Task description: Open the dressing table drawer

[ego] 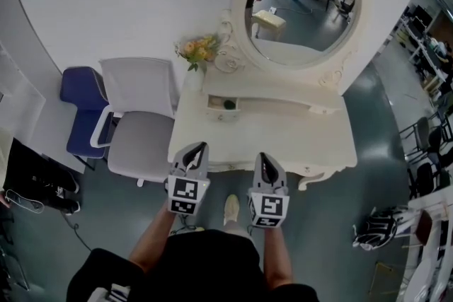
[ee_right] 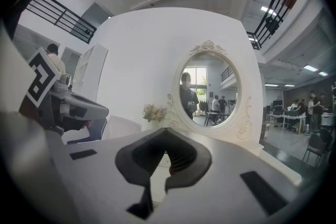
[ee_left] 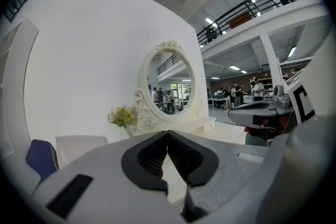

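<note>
The white dressing table [ego: 283, 141] stands in front of me under an oval mirror [ego: 304, 0]. A small drawer [ego: 218, 105] with a dark knob [ego: 228, 105] sits in the raised shelf at the table's back left; whether it is pulled out I cannot tell. My left gripper [ego: 201, 146] hovers over the table's front edge, shut, with nothing between its pads [ee_left: 157, 152]. Beside it my right gripper [ego: 262, 156] is also shut and empty, and both point at the mirror. The left gripper view shows the right gripper [ee_left: 262, 112] at its right side.
A vase of yellow flowers [ego: 199, 49] stands at the table's back left corner. A white-grey chair [ego: 138, 124] and a blue chair [ego: 83, 106] stand left of the table. Black bags [ego: 39, 184] lie on the floor at the left, more chairs [ego: 425, 152] at the right.
</note>
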A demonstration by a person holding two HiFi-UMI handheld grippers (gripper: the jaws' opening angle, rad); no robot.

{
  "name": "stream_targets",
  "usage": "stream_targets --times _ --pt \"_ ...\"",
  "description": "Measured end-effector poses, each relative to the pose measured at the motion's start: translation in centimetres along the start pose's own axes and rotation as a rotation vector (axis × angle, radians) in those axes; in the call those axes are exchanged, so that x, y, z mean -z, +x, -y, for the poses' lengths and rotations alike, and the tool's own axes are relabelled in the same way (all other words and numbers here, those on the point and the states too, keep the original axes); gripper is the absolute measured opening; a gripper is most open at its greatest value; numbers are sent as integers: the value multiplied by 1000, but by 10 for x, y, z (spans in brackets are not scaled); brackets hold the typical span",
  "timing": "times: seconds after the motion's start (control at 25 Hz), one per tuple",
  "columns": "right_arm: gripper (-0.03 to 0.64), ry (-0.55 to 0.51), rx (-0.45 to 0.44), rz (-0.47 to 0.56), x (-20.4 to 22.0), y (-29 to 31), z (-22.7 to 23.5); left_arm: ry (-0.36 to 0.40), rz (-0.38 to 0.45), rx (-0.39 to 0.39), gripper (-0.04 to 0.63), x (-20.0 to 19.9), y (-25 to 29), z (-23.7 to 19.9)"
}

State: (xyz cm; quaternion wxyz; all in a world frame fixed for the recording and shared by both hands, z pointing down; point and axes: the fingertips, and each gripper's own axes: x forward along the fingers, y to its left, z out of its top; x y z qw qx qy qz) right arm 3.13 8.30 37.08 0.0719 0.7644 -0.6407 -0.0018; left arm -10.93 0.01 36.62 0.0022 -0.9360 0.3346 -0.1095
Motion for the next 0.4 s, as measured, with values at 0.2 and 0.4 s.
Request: stream_targets --times 0.2,0.4 --pt "-3 1 -7 -13 2 2 1 -2 2 -2 3 -2 3 1" --pt "-3 4 -2 -7 1 4 3 -1 5 -3 3 -5 4 1"
